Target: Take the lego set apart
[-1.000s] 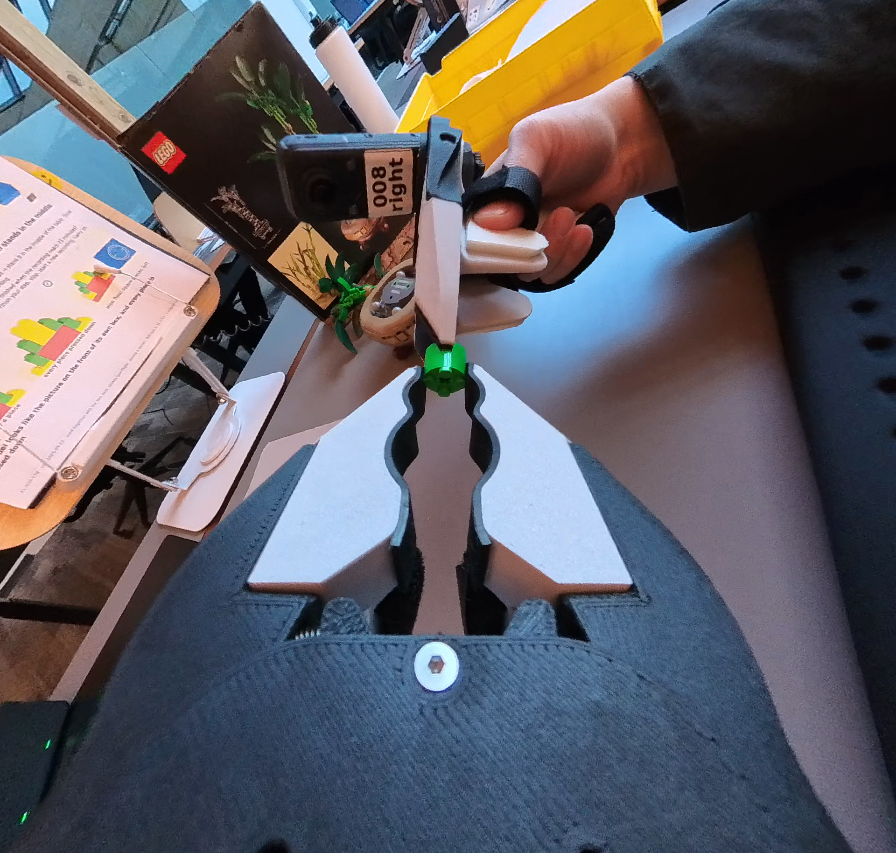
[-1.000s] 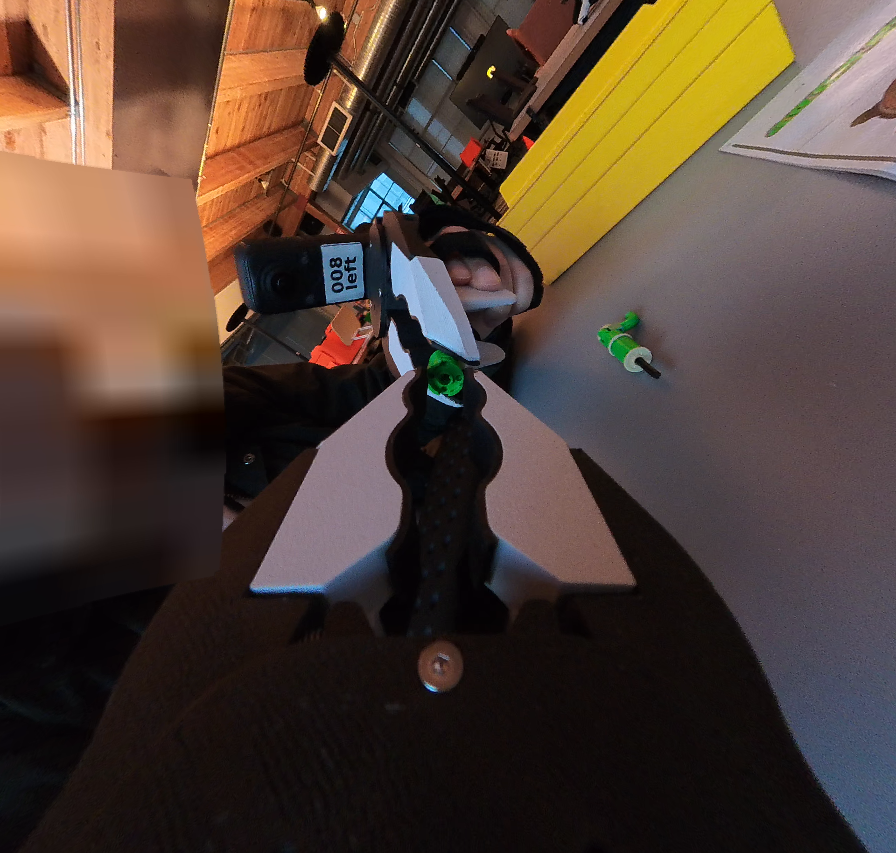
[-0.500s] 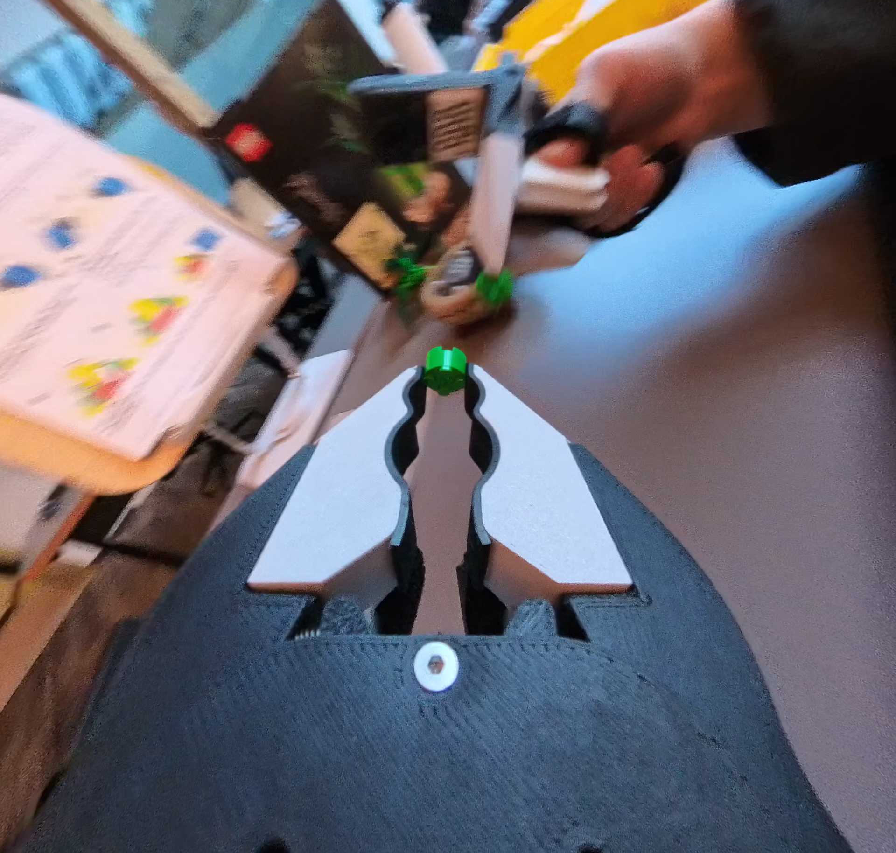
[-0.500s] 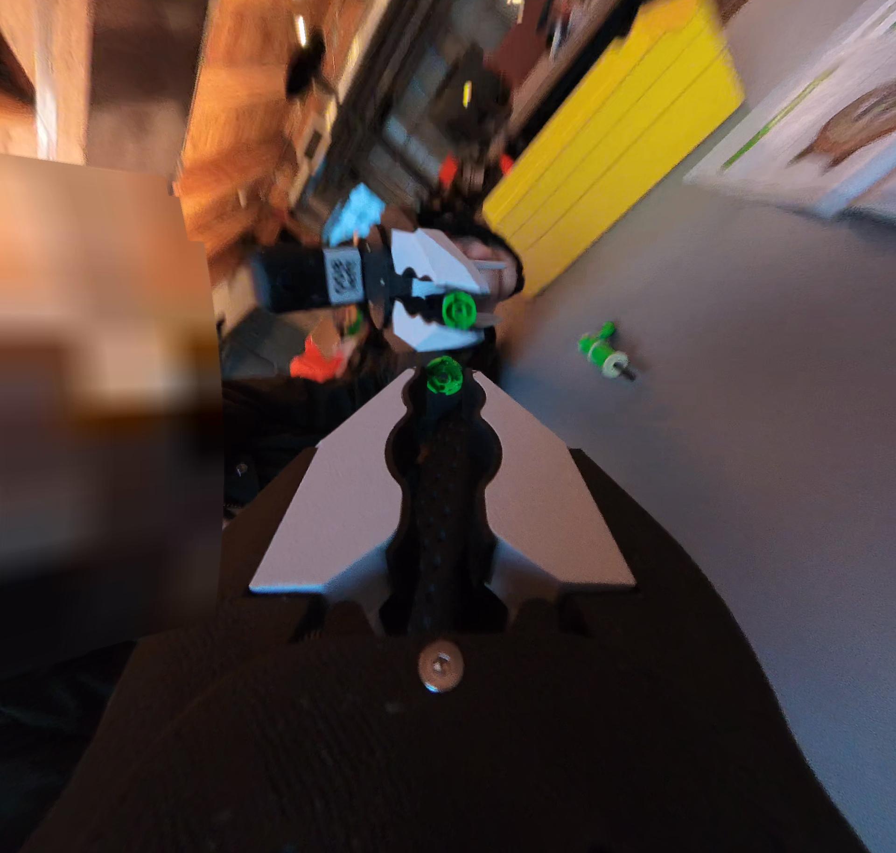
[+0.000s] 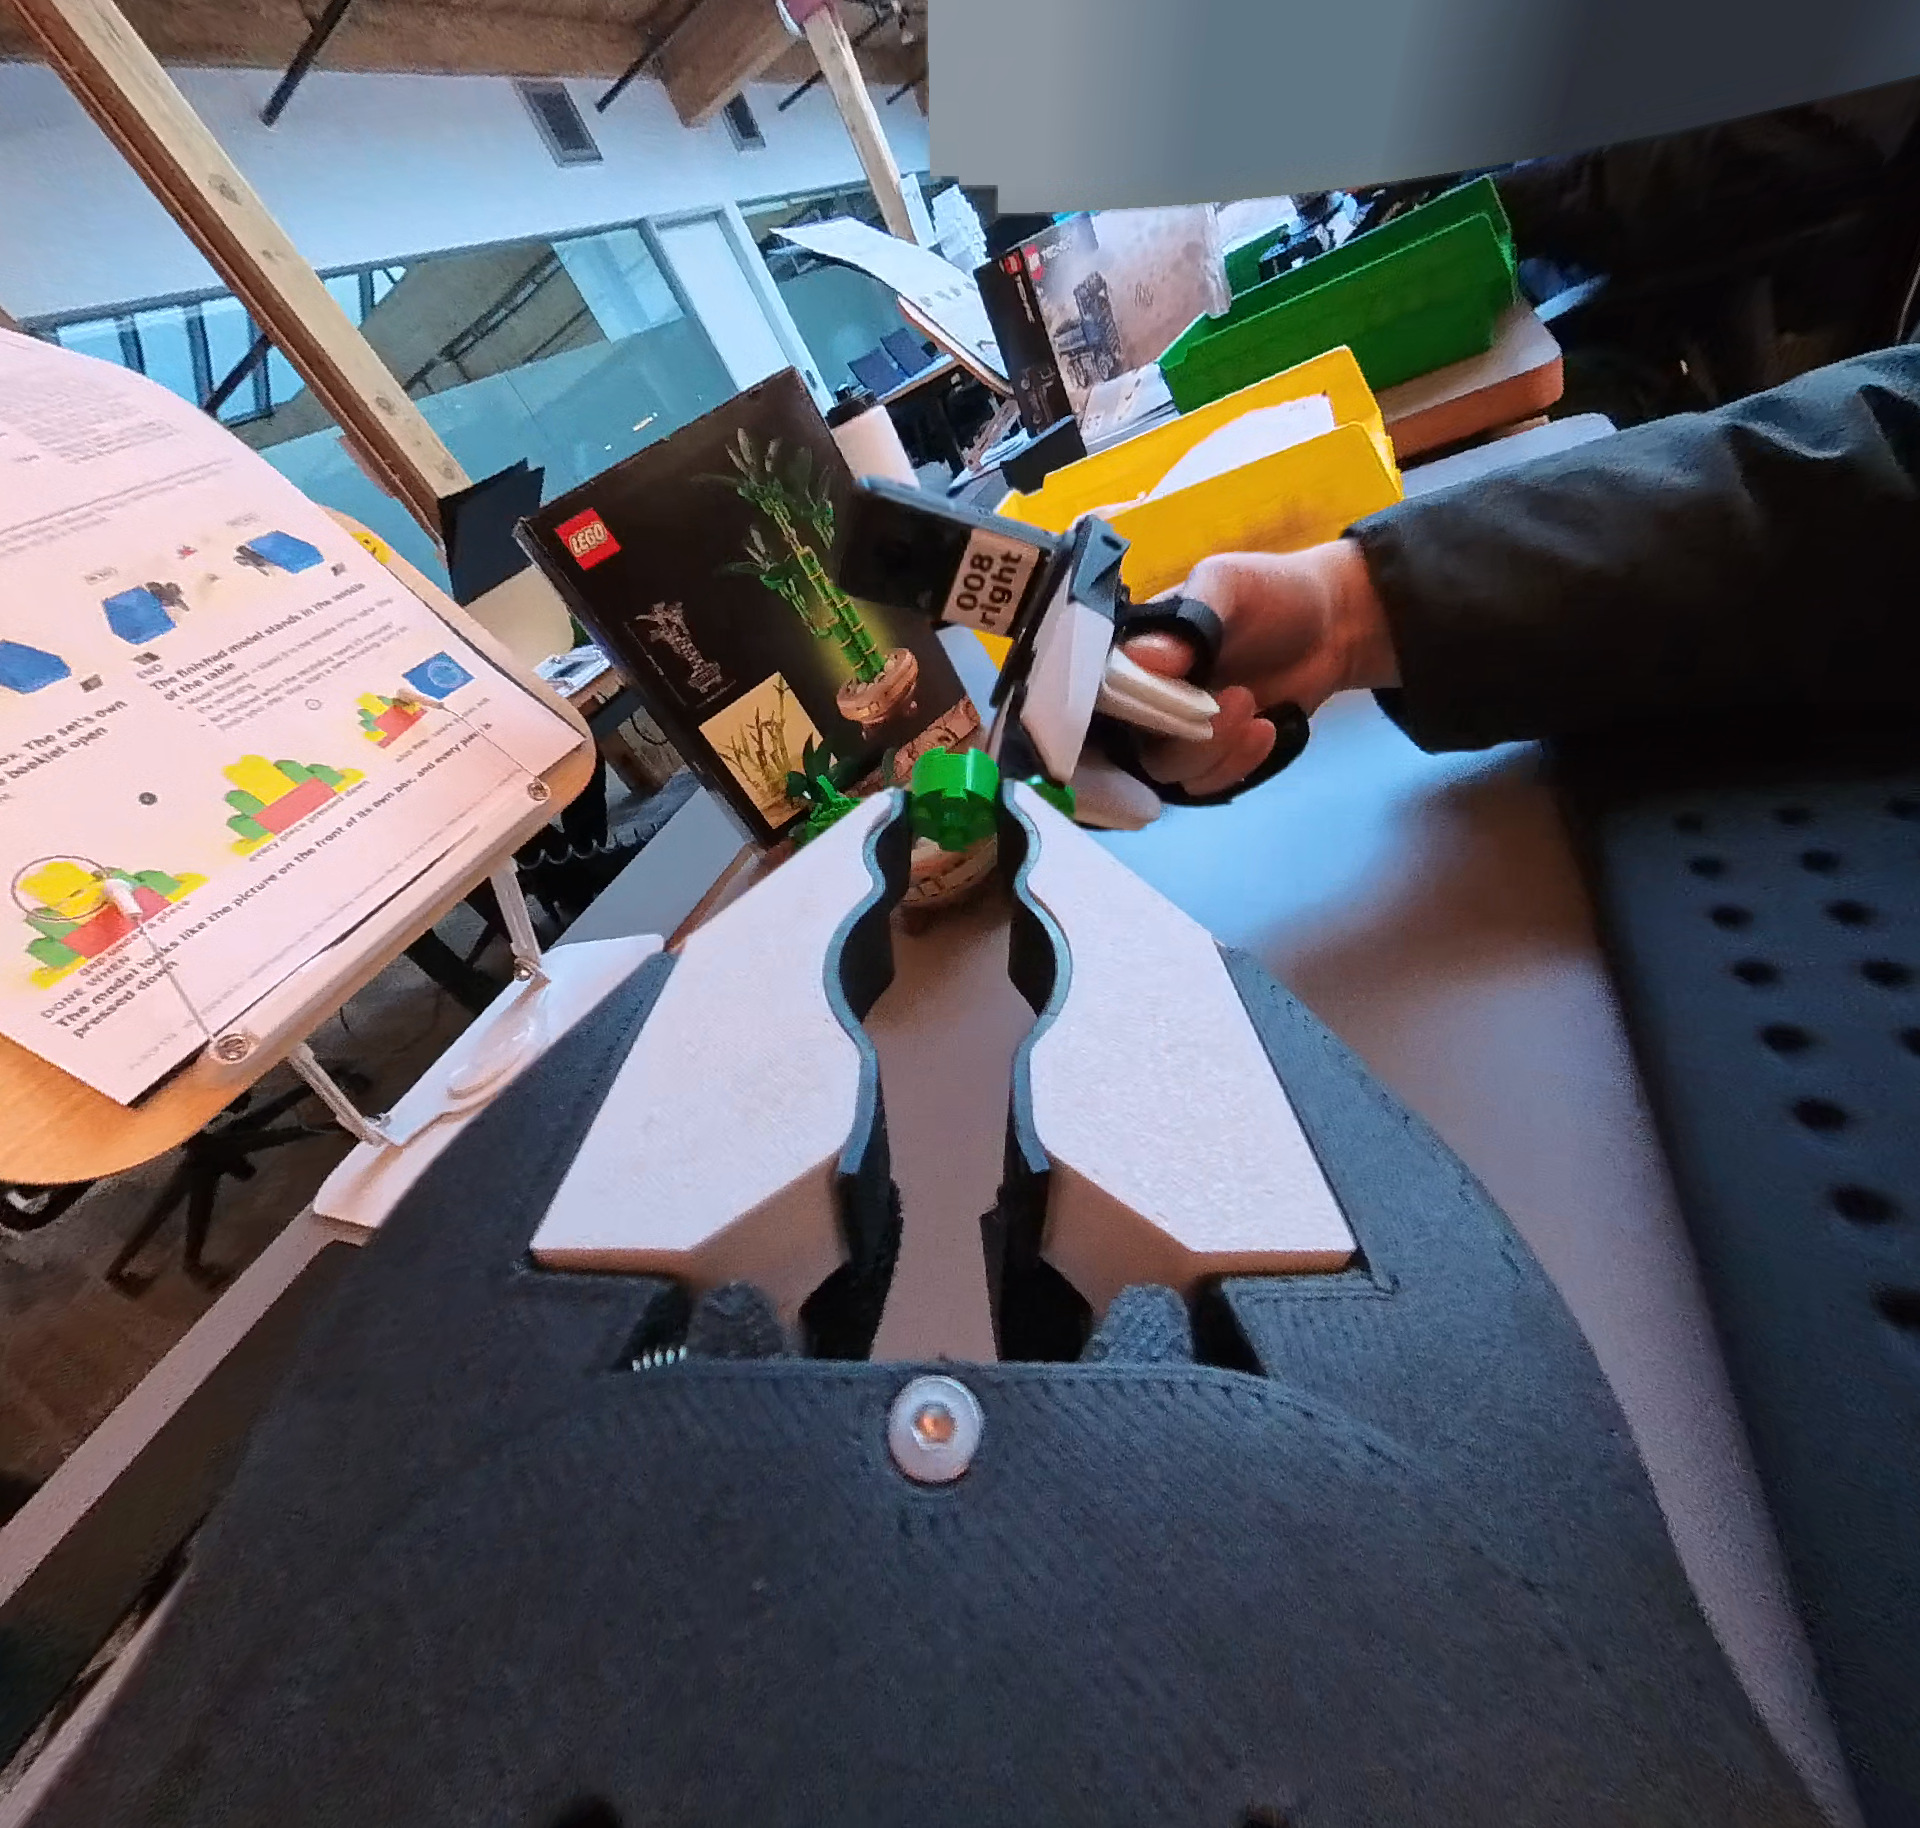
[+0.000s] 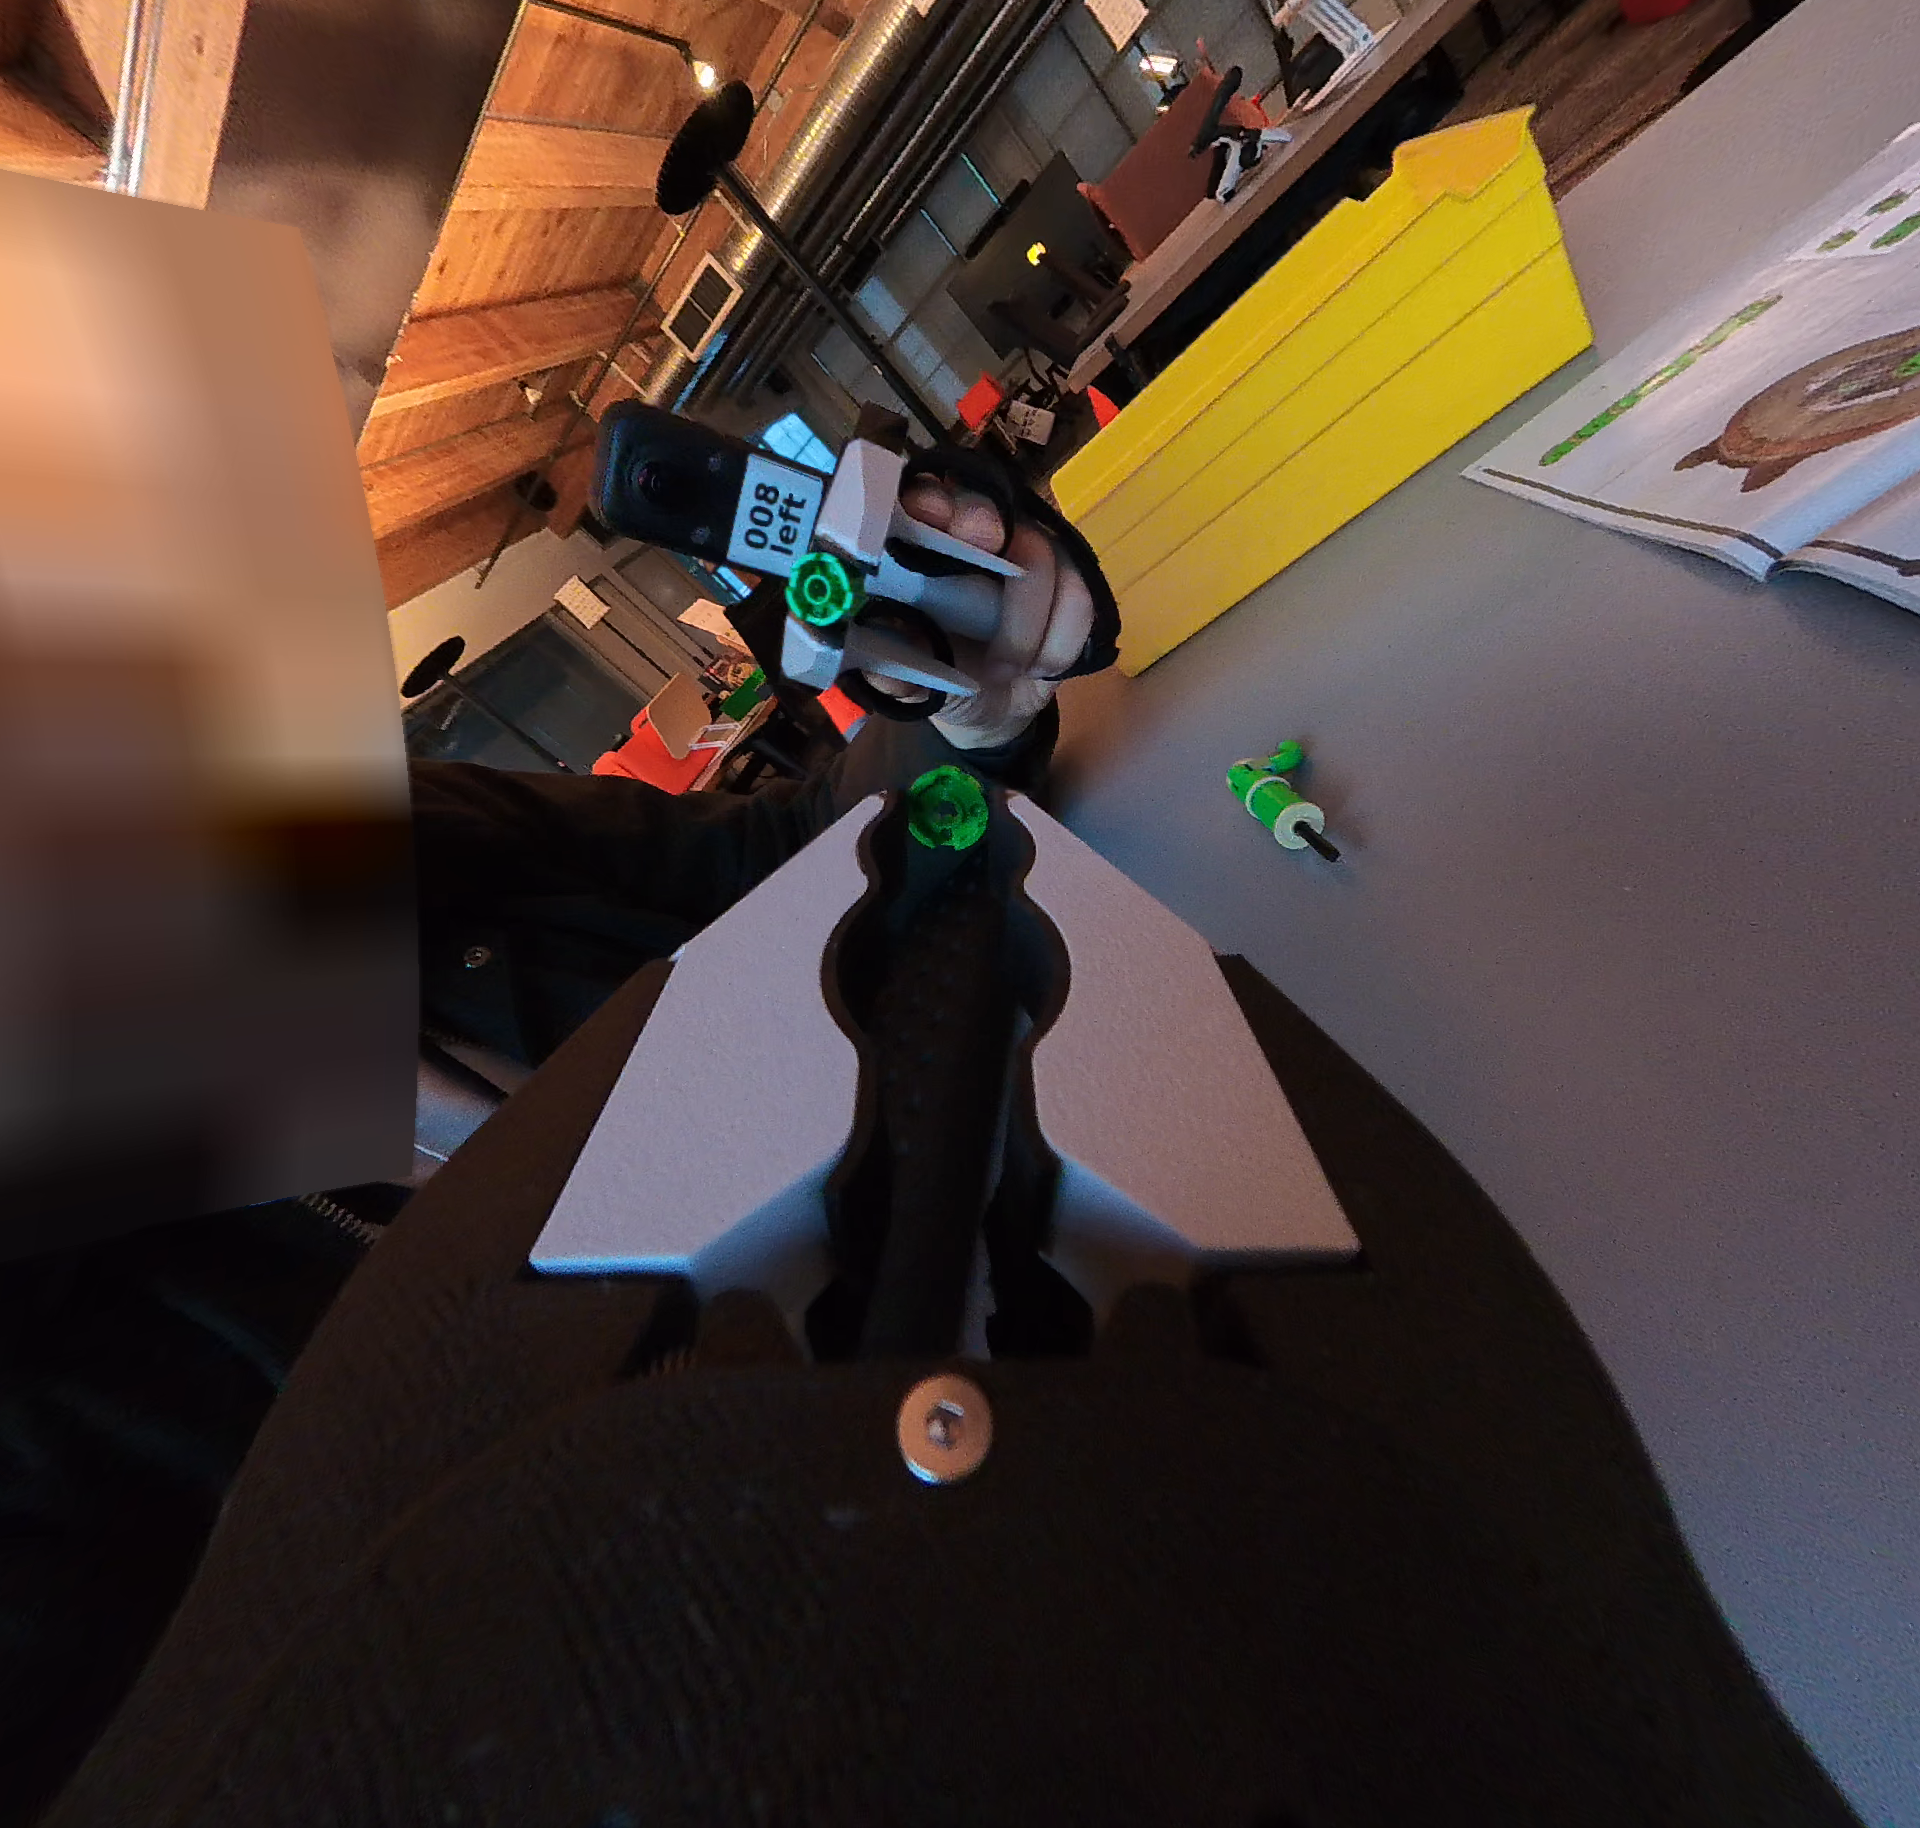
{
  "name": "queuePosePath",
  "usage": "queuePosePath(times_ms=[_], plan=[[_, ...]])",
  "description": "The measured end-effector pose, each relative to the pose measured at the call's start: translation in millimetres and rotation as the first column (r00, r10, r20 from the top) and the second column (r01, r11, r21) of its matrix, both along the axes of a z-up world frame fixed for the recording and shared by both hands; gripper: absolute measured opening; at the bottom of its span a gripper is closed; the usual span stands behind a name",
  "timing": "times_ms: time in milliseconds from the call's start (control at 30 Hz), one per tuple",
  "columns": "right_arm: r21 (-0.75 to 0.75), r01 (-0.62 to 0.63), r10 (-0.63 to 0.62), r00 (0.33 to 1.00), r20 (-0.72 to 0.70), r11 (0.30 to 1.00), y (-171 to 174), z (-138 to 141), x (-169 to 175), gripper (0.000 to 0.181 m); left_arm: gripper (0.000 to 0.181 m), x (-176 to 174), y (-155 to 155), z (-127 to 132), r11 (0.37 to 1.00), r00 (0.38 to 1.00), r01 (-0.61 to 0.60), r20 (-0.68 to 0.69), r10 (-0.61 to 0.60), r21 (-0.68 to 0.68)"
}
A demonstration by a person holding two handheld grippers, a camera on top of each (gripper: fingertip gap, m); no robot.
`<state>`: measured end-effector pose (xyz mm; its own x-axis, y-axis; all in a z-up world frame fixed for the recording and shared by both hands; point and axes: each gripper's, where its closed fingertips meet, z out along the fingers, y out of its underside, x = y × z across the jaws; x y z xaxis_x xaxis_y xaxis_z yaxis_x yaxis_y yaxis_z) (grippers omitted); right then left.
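My left gripper is shut on a round green lego piece at its tips. My right gripper is shut on a second round green piece. The two grippers are held apart above the grey table, each with its own piece. The right gripper also shows in the left wrist view, just beyond my left tips. The left gripper shows in the right wrist view with its green piece. A tan lego pot with green leaves stands behind the left tips.
A green stalk section with a black pin lies on the table. Yellow bins and an open booklet lie beyond. The lego box stands behind the pot. An instruction sheet on a stand is at the left. Some 6 centimetres of space lies between my two pairs of fingers.
A second ago both grippers met on one joined green piece. It has come apart into two, and the grippers have drawn away from each other, each keeping one piece.
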<state>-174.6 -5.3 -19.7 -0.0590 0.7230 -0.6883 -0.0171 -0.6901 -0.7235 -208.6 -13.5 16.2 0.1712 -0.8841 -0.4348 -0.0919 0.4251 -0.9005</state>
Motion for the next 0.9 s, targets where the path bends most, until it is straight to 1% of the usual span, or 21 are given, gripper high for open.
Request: queuePosePath(times_ms=[67, 100, 167, 200, 267, 333, 367, 467, 533, 600, 633, 700, 767, 833, 867, 900], plan=[[-0.011, 0.009, -0.009, 1.000, 0.015, 1.000, 4, -7, -2, 0.014, 0.014, 0, -4, 1, 1.000, 1.000, 0.023, 0.013, -0.024, 0.004], [-0.012, 0.021, -0.020, 0.998, 0.066, 1.000, 6, -16, -3, 0.014, 0.014, 0, -7, 3, 0.999, 0.999, 0.039, 0.028, -0.039, 0.003], [0.019, 0.037, -0.040, 0.976, 0.216, 0.999, 8, -41, -4, 0.014, 0.013, 0, -10, 3, 0.998, 0.998, 0.056, 0.034, -0.056, 0.006], [0.047, 0.041, -0.054, 0.953, 0.297, 0.998, 9, -54, -5, 0.014, 0.013, 1, -10, 2, 0.999, 0.998, 0.052, 0.031, -0.052, 0.013], [0.094, 0.012, -0.048, 0.920, 0.389, 0.995, 6, -69, -8, 0.014, 0.014, 3, -4, -6, 0.999, 1.000, 0.014, -0.015, -0.014, 0.037], [0.179, -0.002, -0.088, 0.865, 0.494, 0.984, 7, -84, -7, 0.014, 0.014, 5, 13, -25, 0.990, 0.988, -0.086, -0.122, 0.099, 0.108], [0.232, -0.023, -0.109, 0.834, 0.541, 0.972, 7, -91, -7, 0.014, 0.014, 6, 18, -35, 0.982, 0.975, -0.115, -0.174, 0.140, 0.149], [0.372, -0.106, -0.182, 0.731, 0.658, 0.922, 8, -109, -5, 0.015, 0.015, 9, 29, -62, 0.962, 0.926, -0.156, -0.306, 0.221, 0.224], [0.391, -0.170, -0.188, 0.664, 0.724, 0.904, 5, -123, -3, 0.015, 0.015, 9, 35, -76, 0.954, 0.892, -0.170, -0.374, 0.256, 0.248], [0.349, -0.217, -0.145, 0.626, 0.766, 0.912, -1, -137, -4, 0.015, 0.015, 8, 39, -85, 0.951, 0.869, -0.178, -0.413, 0.273, 0.253], [0.335, -0.216, -0.127, 0.638, 0.760, 0.917, -3, -137, -7, 0.015, 0.015, 8, 40, -88, 0.951, 0.861, -0.182, -0.426, 0.277, 0.251], [0.326, -0.183, -0.117, 0.684, 0.720, 0.928, -2, -127, -10, 0.021, 0.015, 7, 41, -90, 0.952, 0.859, -0.184, -0.432, 0.276, 0.243], [0.362, -0.115, -0.154, 0.757, 0.635, 0.925, 4, -105, -14, 0.027, 0.015, 8, 39, -86, 0.954, 0.868, -0.179, -0.417, 0.268, 0.241], [0.390, -0.012, -0.183, 0.869, 0.459, 0.921, 8, -68, -21, 0.033, 0.015, 11, 33, -80, 0.960, 0.891, -0.166, -0.383, 0.243, 0.224], [0.364, 0.042, -0.176, 0.923, 0.342, 0.930, 8, -47, -23, 0.033, 0.015, 13, 30, -76, 0.963, 0.901, -0.159, -0.367, 0.232, 0.219], [0.313, 0.094, -0.170, 0.959, 0.227, 0.945, 9, -28, -22, 0.032, 0.015, 14, 28, -73, 0.962, 0.907, -0.156, -0.354, 0.229, 0.223]])
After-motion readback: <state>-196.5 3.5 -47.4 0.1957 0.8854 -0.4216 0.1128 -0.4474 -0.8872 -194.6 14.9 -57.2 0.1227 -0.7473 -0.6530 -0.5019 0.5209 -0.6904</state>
